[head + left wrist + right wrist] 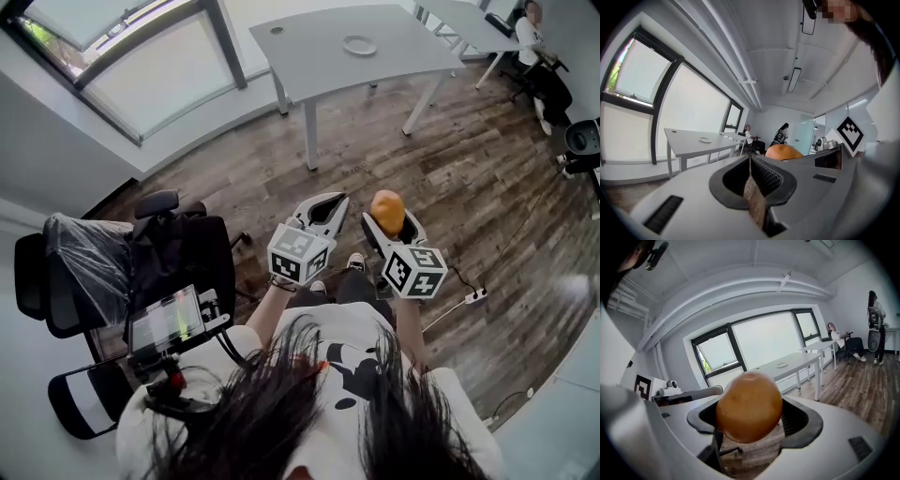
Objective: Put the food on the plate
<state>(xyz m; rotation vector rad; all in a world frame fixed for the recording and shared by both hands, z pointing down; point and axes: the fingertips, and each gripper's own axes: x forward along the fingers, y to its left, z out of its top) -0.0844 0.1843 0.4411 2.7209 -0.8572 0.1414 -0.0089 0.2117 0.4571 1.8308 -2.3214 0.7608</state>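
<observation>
jaws of the right gripper (752, 425) stand about half apart, clamped on the food (749, 405), a round orange-coloured piece that fills the gap and bulges above the pads (790, 425). the pads meet it on its two sides near the widest part, and nothing else touches it. it hangs in the air over the wood floor (469, 169). just left of these fingers, the left gripper (751, 177) has its jaws pressed together with nothing between them. it is near the right one but apart from it.

the food looks smooth-skinned, firm and light, so it should carry easily. a round, smooth body can still squirt out of flat pads, or roll once set down. the hold across the middle seems the right one, and a gentle squeeze is likely enough.

the plate (359, 44) lies well ahead of the fingers on a white table (309, 56). the food is not yet on it, so the carry towards it looks like the step in hand.
</observation>
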